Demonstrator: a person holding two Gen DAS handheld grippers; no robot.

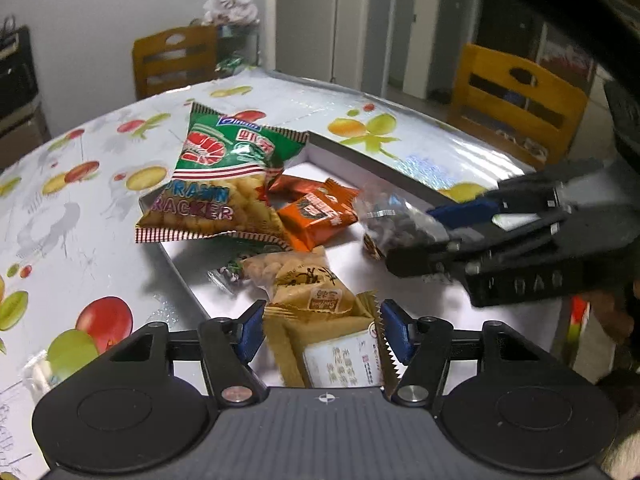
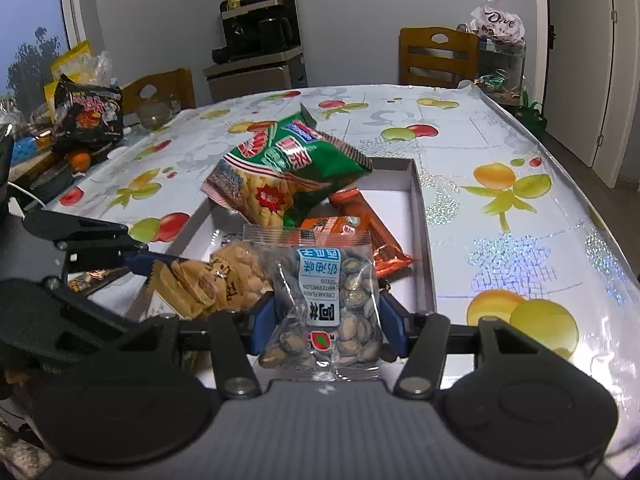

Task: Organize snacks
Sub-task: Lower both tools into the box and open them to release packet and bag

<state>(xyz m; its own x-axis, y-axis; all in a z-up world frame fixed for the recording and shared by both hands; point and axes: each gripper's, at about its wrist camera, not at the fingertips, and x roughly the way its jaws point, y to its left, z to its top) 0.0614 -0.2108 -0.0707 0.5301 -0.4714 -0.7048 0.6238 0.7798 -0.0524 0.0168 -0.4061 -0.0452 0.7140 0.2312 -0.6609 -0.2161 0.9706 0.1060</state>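
Observation:
A shallow white box (image 1: 360, 164) (image 2: 420, 216) lies on the table and holds snacks. A green prawn cracker bag (image 1: 224, 176) (image 2: 288, 168) leans over its far corner, with orange packets (image 1: 320, 212) (image 2: 372, 236) beside it. My left gripper (image 1: 322, 334) is shut on a tan biscuit packet (image 1: 320, 332), seen as a tan packet (image 2: 192, 280) in the right wrist view, over the box's near end. My right gripper (image 2: 326, 326) is shut on a clear bag of watermelon seeds (image 2: 324, 308), seen dark (image 1: 400, 224) in the left wrist view, held above the box.
The table wears a fruit-print cloth (image 1: 80, 184) (image 2: 520, 220). Wooden chairs (image 1: 176, 60) (image 1: 516, 100) (image 2: 438, 56) stand around it. A dark noodle pack (image 2: 88, 114) and clutter sit at the far left edge. A small wrapped candy (image 1: 226, 276) lies in the box.

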